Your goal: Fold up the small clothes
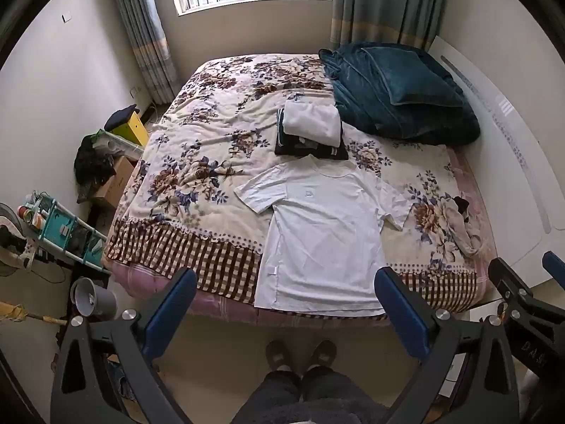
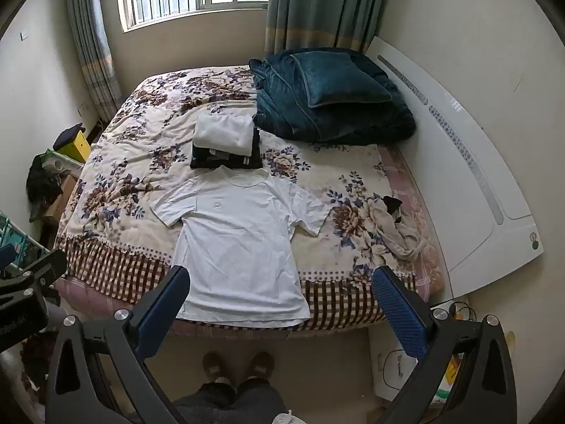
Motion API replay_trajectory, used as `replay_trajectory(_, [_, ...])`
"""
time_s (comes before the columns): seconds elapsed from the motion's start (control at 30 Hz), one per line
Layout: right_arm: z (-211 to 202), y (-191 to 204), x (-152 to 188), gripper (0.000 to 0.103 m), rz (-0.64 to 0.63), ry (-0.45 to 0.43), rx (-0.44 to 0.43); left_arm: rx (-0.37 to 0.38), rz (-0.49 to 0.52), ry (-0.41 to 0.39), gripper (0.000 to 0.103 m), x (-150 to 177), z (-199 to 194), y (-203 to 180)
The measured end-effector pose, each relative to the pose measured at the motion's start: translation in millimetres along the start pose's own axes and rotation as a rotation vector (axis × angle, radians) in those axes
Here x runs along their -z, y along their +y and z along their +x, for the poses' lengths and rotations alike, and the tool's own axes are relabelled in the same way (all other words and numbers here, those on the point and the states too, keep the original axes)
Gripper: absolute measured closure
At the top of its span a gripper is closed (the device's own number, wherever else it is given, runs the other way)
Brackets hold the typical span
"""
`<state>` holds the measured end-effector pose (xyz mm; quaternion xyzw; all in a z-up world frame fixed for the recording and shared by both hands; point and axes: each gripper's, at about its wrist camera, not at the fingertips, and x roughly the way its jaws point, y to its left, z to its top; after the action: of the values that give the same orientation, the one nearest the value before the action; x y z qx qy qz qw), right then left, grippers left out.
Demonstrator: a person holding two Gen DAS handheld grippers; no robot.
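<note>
The left gripper (image 1: 286, 300) hangs with its jaws wide apart and empty. Ahead between its fingers, a white T-shirt (image 1: 325, 229) lies flat on the floral bedspread (image 1: 197, 162), folded clothes (image 1: 310, 129) stacked beyond its collar. The right gripper (image 2: 282, 300) likewise gapes, empty, with crumpled beige clothing (image 2: 395, 233) ahead to its right.

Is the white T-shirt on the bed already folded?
No, the T-shirt lies flat and spread out on the bed, both sleeves out.

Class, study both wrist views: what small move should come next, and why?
Probably lower both open grippers, the left gripper and right gripper, to the white T-shirt. It lies flat and unfolded on the bed, and neither gripper holds anything.
</note>
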<state>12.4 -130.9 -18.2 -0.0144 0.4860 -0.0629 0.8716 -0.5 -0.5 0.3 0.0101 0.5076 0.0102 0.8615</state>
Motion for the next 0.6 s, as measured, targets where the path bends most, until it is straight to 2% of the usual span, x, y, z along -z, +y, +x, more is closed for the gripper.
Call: replay_trajectory(0.6, [-0.9,2.3,-7.7,0.0,-0.004,-0.01,-0.009,0.003,-0.006,-0.003,0.0,0.0,1.0,7.4])
